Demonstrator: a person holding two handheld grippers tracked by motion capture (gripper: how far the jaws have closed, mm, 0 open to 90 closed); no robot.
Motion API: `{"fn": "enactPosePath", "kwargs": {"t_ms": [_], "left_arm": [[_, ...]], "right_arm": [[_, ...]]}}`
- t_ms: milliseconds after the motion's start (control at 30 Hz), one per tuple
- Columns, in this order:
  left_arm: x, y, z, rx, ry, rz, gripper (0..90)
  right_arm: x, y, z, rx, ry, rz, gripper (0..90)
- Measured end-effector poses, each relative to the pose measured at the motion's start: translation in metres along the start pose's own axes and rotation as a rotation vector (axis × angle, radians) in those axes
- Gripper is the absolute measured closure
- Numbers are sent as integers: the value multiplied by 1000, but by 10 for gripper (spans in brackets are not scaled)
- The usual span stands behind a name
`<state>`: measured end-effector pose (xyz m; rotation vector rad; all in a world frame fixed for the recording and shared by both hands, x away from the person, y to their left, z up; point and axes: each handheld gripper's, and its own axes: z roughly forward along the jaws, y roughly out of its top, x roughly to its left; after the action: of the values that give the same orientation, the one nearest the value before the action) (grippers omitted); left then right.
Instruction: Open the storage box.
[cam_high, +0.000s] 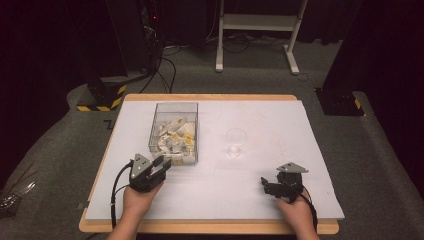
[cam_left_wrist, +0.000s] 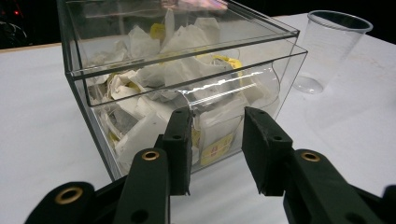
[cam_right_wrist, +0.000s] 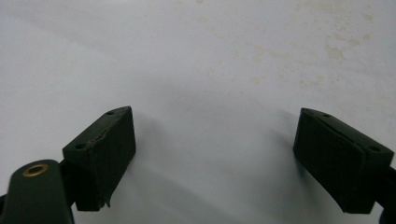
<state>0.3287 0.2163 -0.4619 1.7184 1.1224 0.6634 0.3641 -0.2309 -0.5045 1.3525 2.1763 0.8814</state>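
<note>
High view puts the clear square plastic box of white and yellow paper packets (cam_high: 174, 132) left of centre on the table, its near wall just beyond the left gripper (cam_high: 162, 163). Its jaws stand part open with nothing between them, while the right gripper (cam_high: 265, 186) rests wide open and well apart, making the left hand the nearer one.

The packets (cam_left_wrist: 154, 126) inside the clear box (cam_left_wrist: 84, 100) are being blurred by glare on its walls, and their print is being left too small to be read. The box's top left corner is being cut off by the upper edge of the left gripper view, and its lower front wall is being hidden behind the left gripper (cam_left_wrist: 217, 144). In the right gripper view, the right gripper (cam_right_wrist: 215, 154) is being cropped along the bottom and right edges.
</note>
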Motion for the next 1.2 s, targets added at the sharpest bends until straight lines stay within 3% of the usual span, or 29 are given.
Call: {"fn": "enactPosePath", "kwargs": {"t_ms": [1000,1200], "left_arm": [[-7,-8,-20,12,-15,13,661],[-9,-11,-26,11,-1,11,684]], "right_arm": [[1,0,0,0,-3,2,132],[1,0,0,-1,-4,2,132]]}}
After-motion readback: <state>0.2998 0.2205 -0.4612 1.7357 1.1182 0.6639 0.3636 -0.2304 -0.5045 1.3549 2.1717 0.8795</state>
